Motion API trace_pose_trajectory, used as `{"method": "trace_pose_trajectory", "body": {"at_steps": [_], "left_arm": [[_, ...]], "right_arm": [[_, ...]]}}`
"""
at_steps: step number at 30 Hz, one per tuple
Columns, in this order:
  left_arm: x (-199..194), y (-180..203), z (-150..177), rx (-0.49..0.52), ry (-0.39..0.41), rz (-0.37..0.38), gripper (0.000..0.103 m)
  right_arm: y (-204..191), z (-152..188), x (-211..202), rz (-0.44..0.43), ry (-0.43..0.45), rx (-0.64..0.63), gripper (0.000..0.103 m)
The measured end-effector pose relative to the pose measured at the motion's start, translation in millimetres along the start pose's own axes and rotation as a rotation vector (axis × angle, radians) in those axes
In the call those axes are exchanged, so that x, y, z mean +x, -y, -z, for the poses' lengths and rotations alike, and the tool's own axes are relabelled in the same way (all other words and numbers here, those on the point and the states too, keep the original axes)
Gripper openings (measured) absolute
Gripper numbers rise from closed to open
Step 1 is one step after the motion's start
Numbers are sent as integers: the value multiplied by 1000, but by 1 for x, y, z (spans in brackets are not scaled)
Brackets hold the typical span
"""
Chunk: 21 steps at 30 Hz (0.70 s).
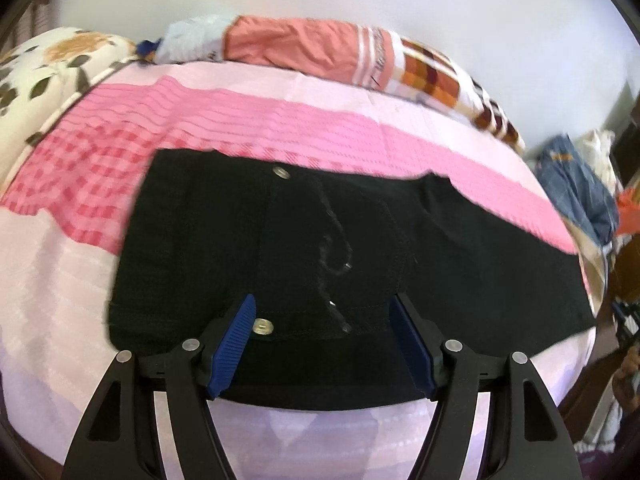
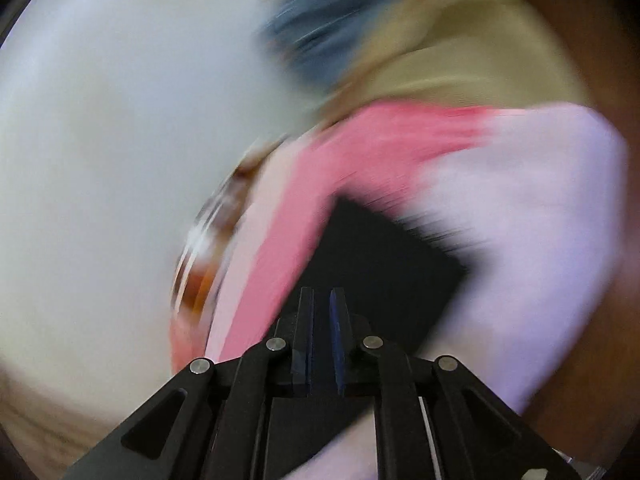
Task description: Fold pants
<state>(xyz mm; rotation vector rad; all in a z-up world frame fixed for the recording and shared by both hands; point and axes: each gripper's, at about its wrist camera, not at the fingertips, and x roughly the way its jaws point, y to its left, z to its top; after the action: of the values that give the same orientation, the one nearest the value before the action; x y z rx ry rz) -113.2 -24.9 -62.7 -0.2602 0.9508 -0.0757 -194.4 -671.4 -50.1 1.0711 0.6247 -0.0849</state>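
We see the black pants (image 1: pixel 340 264) lying flat on a bed, on a pink and pale-lilac bedsheet (image 1: pixel 280 120) with checked and striped bands. In the left wrist view the pants are folded lengthwise, waist end to the left and legs running off to the right toward the bed's edge. Two metal buttons show, one (image 1: pixel 281 172) at the far edge and one (image 1: pixel 262 327) at the near edge, and a pale thread-like mark (image 1: pixel 336 248) curls across the dark fabric between them.

Our left tool (image 1: pixel 323 312) hovers over the near edge of the pants with its blue pads (image 1: pixel 234 344) standing wide apart; nothing is pinched between them, and the near button sits just beside the left pad.

The right wrist view is heavily smeared. Our right tool (image 2: pixel 323 320) has its fingers only a narrow gap apart, and we see black fabric (image 2: pixel 380 260) behind that gap, but we cannot tell whether any cloth sits between the pads.

Along the far side of the bed lie a floral pillow (image 1: pixel 60 64), a salmon cloth (image 1: pixel 296 46) and an orange-checked blanket (image 1: pixel 436 76). A blue-grey garment (image 1: pixel 572 188) is heaped off the right end.
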Motion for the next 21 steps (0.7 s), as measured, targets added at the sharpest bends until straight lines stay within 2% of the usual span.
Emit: {"method": "trace_pose_trajectory", "body": {"at_steps": [1,2,3,5,7,11,13,16,19,21], "left_arm": [[-5,-4,0,-13,11,-9,70],[-9,-9,-1,-26,20,-15,70],[-14,-14,0,-39,30,-20,70],[-24,-27,2,-63,46,-31,70],[-32,-41,6,-88,48,-53,70],[-42,-75,17,-145,17,-78,70],[-48,-95,26,-187,-3,-82,70],[-53,-119,37,-260,-17,-44,70],[-52,-131,43,-306,-32,31,70],[-48,-130,42,-327,-41,115,70]], "right_arm": [[-31,11,20,-41,-71,-95,22],[-51,20,34,-63,-117,-156,37],[-71,30,49,-82,-162,-217,45],[-117,61,86,-123,-277,-365,46],[-147,85,114,-134,-353,-455,46],[-188,134,153,-177,-467,-566,48],[-193,151,156,-186,-489,-583,52],[-197,166,165,-195,-530,-569,57],[-188,173,170,-217,-580,-493,59],[-178,176,169,-225,-590,-438,61]]}}
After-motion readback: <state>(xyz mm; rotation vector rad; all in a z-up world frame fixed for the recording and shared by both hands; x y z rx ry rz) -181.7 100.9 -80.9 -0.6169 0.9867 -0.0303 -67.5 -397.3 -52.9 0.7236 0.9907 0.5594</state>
